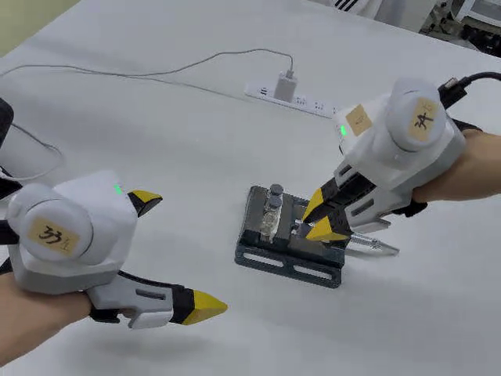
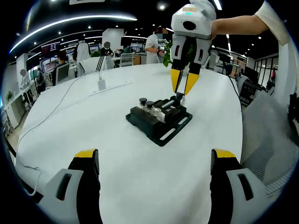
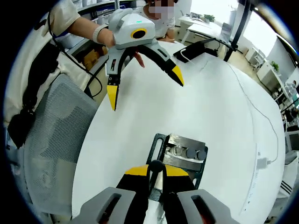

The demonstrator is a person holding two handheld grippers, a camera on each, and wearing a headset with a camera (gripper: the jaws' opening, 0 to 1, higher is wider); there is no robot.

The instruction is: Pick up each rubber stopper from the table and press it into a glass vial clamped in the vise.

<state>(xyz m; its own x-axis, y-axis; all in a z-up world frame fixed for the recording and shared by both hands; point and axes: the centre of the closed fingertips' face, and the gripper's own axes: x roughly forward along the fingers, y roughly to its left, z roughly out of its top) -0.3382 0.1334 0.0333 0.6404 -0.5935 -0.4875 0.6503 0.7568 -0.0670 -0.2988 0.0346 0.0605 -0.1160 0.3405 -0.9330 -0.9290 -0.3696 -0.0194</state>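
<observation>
At the middle of the white table (image 1: 196, 141) I count one vise (image 1: 286, 262), black and low. Two dark grey rubber stoppers (image 1: 275, 190) stand side by side at one end of its clamp. Each stopper is round, flat-topped and matt, and sits on top of a clear glass vial (image 1: 271, 223). More glass shows just beside them in the clamp, but I cannot tell how many vials are held there.

I have two grippers in sight. My right gripper (image 1: 318, 219) is down at the vise, its yellow tips drawn almost together on either side of the vise handle (image 1: 374, 245), the silver rod that juts out sideways. In the right gripper view that rod runs up between the tips, and they look to be pinching it. My left gripper (image 1: 176, 251) hangs well apart from the vise, on my side of it, with its jaws spread wide and nothing in them.

Beyond the vise lies one white power strip (image 1: 309, 103) with one charger (image 1: 286, 82) plugged in and one thin cable (image 1: 156, 74) trailing across the table. The right gripper's body covers the handle side of the vise, while the stoppers stay in plain sight. A mesh chair (image 2: 266, 135) stands by the table edge.
</observation>
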